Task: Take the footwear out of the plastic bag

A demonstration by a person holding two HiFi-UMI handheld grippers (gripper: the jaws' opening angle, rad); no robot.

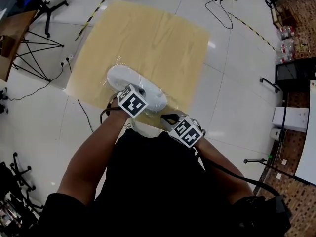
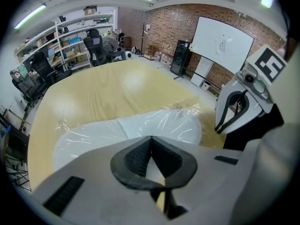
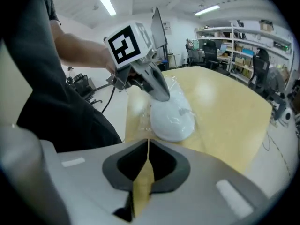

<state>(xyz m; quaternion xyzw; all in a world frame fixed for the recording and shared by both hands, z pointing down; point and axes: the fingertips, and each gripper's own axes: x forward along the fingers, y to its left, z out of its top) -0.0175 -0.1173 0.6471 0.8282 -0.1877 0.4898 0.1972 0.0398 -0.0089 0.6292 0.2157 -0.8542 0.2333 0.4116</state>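
1. The light wooden table [image 1: 148, 33] filled the upper middle of the head view, standing on a white tiled floor [image 1: 237, 83].
2. The white shoe [image 1: 121, 79] lay on the table's lower left part, close to the lower edge, wrapped inside the clear plastic bag [image 1: 118, 60].
3. The left tongs [image 1: 142, 90] hung over the shoe's right half with the jaws closed together. Whether they pinched any film could not be told.
4. The right tongs [image 1: 167, 116] sat just right of the shoe at the table's lower edge. Their jaws were pressed together, apart from the bag.
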